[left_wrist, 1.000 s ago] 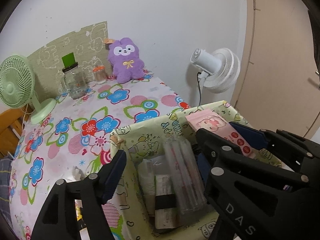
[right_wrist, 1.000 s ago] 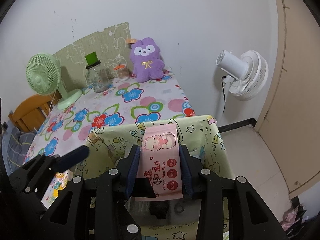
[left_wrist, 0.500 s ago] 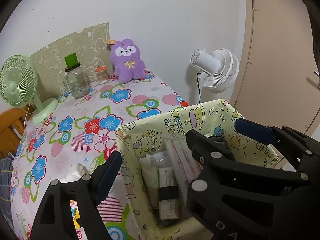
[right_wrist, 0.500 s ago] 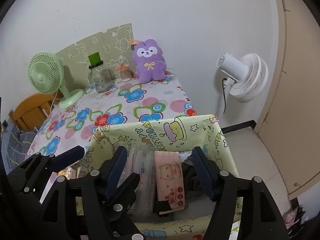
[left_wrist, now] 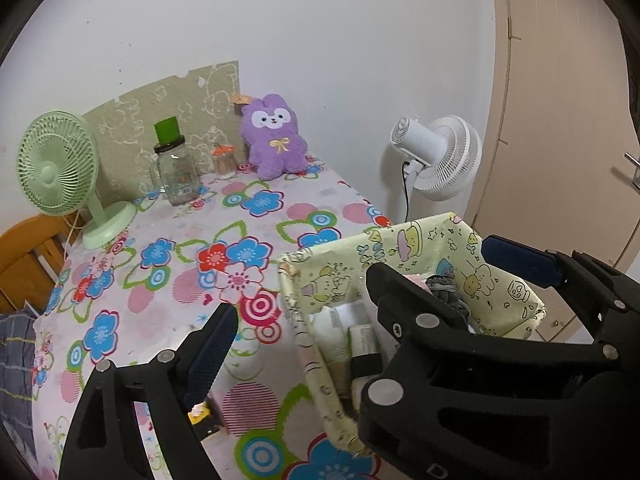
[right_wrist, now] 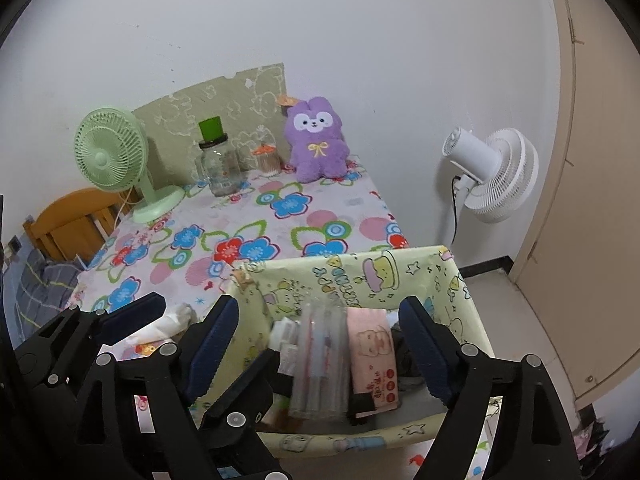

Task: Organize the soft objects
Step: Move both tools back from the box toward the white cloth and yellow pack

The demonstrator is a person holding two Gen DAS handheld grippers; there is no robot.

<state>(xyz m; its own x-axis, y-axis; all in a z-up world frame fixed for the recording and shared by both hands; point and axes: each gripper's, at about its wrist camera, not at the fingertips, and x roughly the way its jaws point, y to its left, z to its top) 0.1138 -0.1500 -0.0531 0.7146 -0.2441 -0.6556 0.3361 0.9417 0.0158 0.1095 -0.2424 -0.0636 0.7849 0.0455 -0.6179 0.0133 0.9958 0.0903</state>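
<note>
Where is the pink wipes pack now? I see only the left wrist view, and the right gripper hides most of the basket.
Observer: The pink wipes pack sits inside the basket, toward its right side.
Operator: Does the right gripper hold it?
Observer: No. The right gripper is open and holds nothing, above the basket.
Operator: What is next to the pack?
Observer: A clear pack of tubes lies directly on its left.

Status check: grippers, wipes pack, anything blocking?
Right gripper open, empty. Left gripper open. Pink wipes pack inside the fabric bin. Nothing in the way.
</note>
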